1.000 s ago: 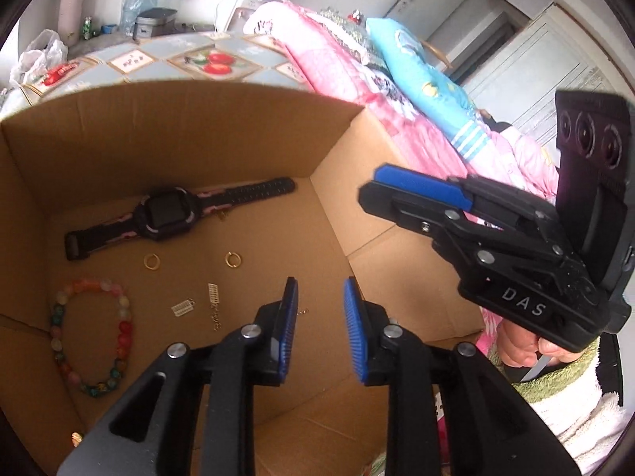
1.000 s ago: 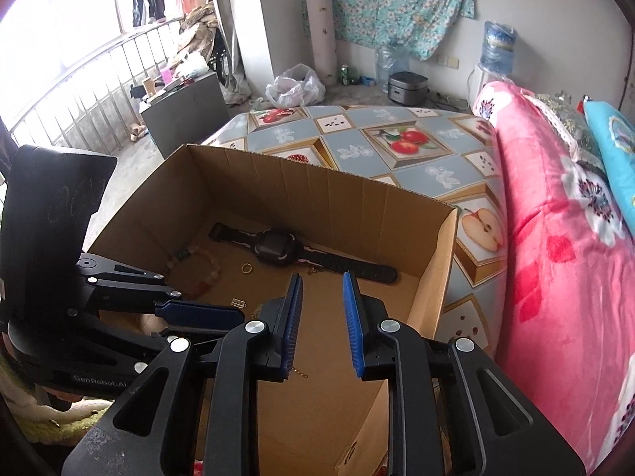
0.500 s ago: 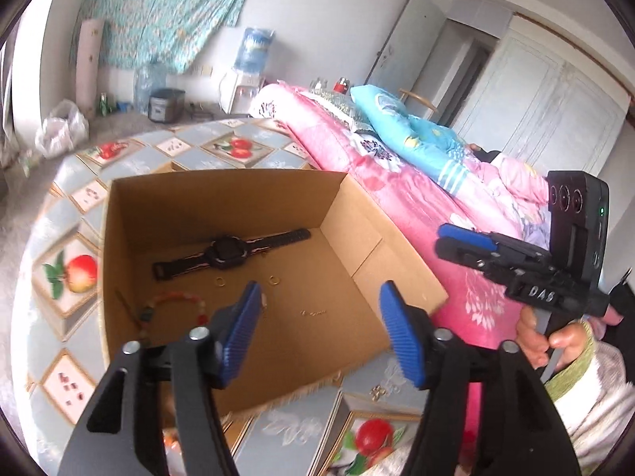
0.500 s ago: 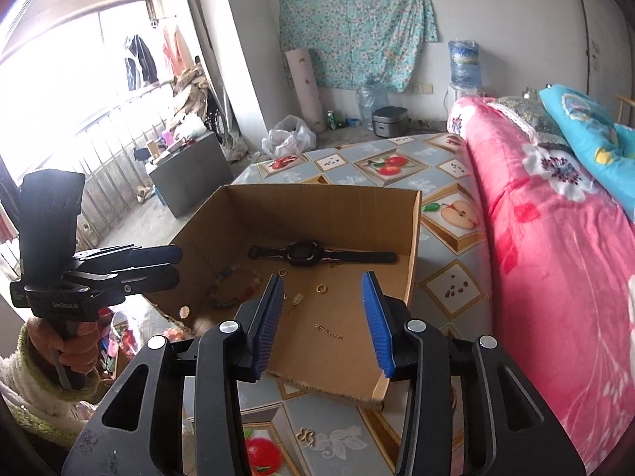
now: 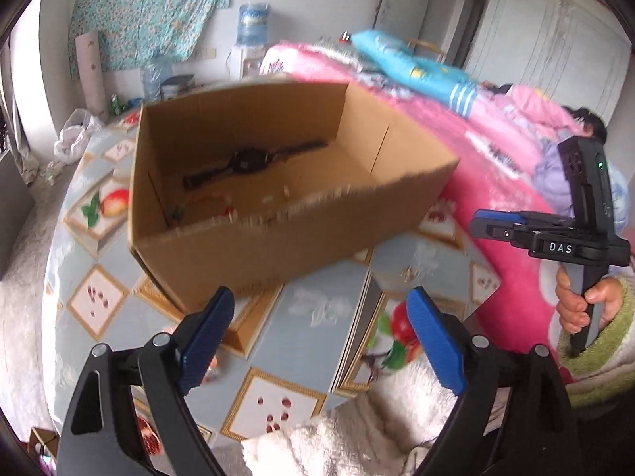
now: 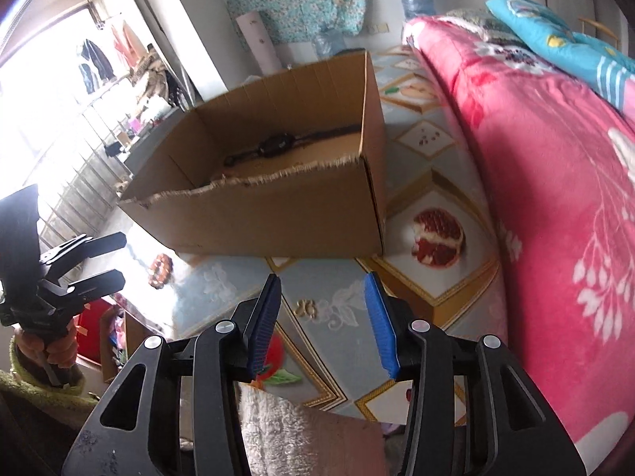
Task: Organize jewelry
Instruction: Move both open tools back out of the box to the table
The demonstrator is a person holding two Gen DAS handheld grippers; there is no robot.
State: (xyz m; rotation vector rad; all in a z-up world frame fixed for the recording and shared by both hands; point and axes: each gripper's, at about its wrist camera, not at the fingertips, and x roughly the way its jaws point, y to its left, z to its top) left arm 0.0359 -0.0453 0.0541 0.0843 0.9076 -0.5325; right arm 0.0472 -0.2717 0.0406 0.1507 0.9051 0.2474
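An open cardboard box [image 5: 278, 238] stands on the fruit-print tablecloth [image 5: 309, 337]. Inside lie a black watch [image 5: 250, 160] and a bead bracelet [image 5: 206, 202], half hidden by the torn front wall. My left gripper [image 5: 321, 337] hovers over the cloth short of the box, its jaws opening wide with nothing between them. My right gripper [image 6: 323, 317] also hangs before the box [image 6: 278, 218], its jaws opening and empty. Just ahead of it a small gold piece [image 6: 303, 307] lies on the cloth. A brown bead bracelet [image 6: 160, 269] lies near the box's front left corner.
A bed with a pink flowered blanket [image 6: 535, 198] and a blue pillow [image 6: 555, 39] runs along the table's right side. A person lies on it at the far right [image 5: 587, 127]. White fluffy fabric [image 5: 357, 436] covers the near table edge.
Both grippers have drawn back out of the box to the near side of the table. Both sets of jaws have spread, the left far more.
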